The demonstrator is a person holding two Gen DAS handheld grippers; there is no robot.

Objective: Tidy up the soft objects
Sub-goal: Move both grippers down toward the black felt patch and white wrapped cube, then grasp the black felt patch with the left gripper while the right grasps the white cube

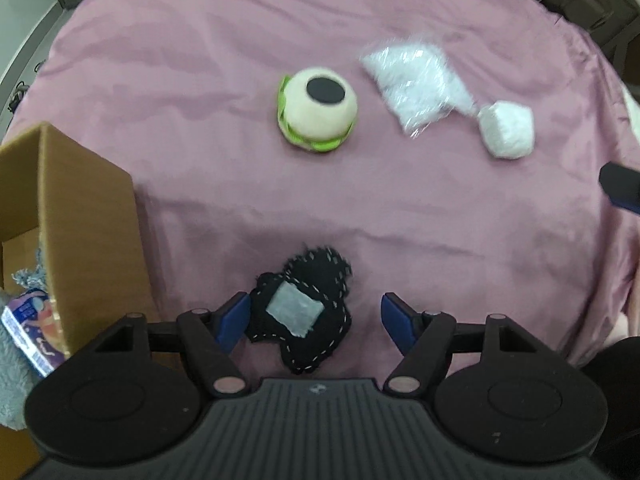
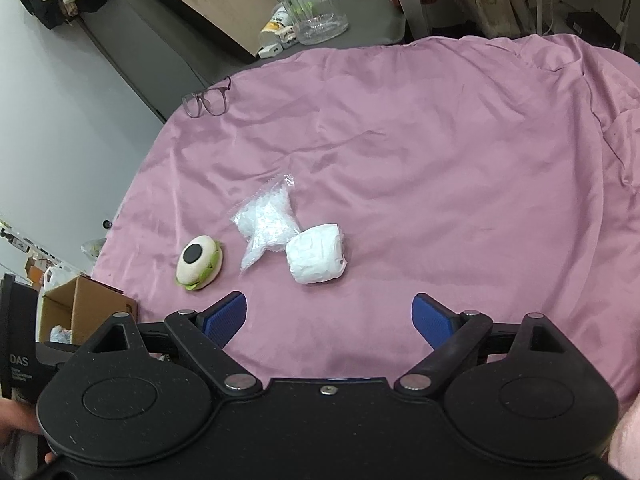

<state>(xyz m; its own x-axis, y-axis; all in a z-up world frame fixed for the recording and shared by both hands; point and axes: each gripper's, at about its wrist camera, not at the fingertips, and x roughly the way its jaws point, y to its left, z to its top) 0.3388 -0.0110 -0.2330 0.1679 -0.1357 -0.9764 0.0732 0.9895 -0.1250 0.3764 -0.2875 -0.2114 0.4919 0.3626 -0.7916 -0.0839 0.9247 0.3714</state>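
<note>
A black stitched plush (image 1: 306, 314) with a grey patch lies on the pink sheet (image 1: 200, 160) between the fingers of my open left gripper (image 1: 316, 322), close to the left pad. Beyond it lie a cream and green eyeball plush (image 1: 318, 110), a clear bag of white filling (image 1: 416, 80) and a white wrapped bundle (image 1: 507, 130). My right gripper (image 2: 330, 318) is open and empty above the pink sheet (image 2: 440, 160), just short of the white bundle (image 2: 317, 254), the bag (image 2: 266, 220) and the eyeball plush (image 2: 200, 262).
A cardboard box (image 1: 76, 216) at the left holds a grey fluffy item (image 1: 12, 376) and a small printed pack (image 1: 34, 328); the box (image 2: 86, 306) also shows in the right wrist view. Glasses (image 2: 208, 98) lie at the sheet's far edge. A glass jar (image 2: 310, 0) stands on a grey surface behind.
</note>
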